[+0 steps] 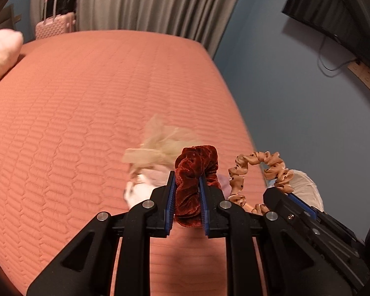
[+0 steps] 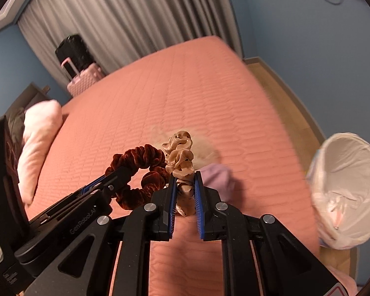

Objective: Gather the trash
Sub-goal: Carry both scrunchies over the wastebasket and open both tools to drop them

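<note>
Gripping scrunchies (image 1: 188,187), both grippers tilted down

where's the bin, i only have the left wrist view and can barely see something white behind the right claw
Observer: The white-lined bin sits on the floor just off the bed's right edge, and the right wrist view shows its mouth tipped toward the claws.
Operator: anything in it yet
Observer: Only crumpled liner and what looks like a pale scrap near the bottom; I can't tell more.
Operator: is the right claw gripping properly
Observer: Yes, the right claw is shut on the tan scrunchie, pinched low with most of it standing above the pads.
Operator: what's still on the bed
Observer: A lilac fabric piece lies just right of that claw.
</note>
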`<state>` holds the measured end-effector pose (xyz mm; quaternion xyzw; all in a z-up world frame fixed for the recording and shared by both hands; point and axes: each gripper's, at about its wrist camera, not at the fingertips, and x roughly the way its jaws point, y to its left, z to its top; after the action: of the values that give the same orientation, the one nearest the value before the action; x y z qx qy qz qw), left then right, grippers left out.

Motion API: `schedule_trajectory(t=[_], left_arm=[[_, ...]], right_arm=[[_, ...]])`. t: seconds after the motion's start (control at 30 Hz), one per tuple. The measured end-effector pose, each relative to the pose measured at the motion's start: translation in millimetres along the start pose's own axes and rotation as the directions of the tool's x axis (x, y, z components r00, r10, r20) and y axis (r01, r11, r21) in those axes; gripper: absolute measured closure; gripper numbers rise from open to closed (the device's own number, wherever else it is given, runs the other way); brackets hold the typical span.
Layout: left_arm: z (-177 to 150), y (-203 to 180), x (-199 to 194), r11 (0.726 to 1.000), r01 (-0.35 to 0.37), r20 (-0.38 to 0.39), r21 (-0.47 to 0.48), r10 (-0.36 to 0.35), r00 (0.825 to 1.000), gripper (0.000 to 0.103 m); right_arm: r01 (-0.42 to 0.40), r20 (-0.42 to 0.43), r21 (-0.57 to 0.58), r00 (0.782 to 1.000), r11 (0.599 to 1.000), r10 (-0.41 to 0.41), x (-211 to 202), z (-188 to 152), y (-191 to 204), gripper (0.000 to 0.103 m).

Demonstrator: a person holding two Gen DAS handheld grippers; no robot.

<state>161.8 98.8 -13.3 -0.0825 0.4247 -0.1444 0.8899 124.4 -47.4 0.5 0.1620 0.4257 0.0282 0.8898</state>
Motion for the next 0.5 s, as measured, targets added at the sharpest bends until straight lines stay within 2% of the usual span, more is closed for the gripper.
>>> schedule_trajectory(t=[0.23,0.5], left_arm=[[-4.4,-72.3,-7.4,0.992,0.059,0.01,0.109,-0.06,0.998,0.086],[-22.9,-155.6,-0.6,0.962,0.131,-0.021,0.238,-0.13,0.991,0.086]], right_arm=[[0.048,0.066,0.075,0.996,0.996,-0.054,-47.5,-1.3,-62.5,0.09],[0.112,0.111,0.176,0.985,0.978,-0.133,-91.9,-11.4,-136.5,0.09]])
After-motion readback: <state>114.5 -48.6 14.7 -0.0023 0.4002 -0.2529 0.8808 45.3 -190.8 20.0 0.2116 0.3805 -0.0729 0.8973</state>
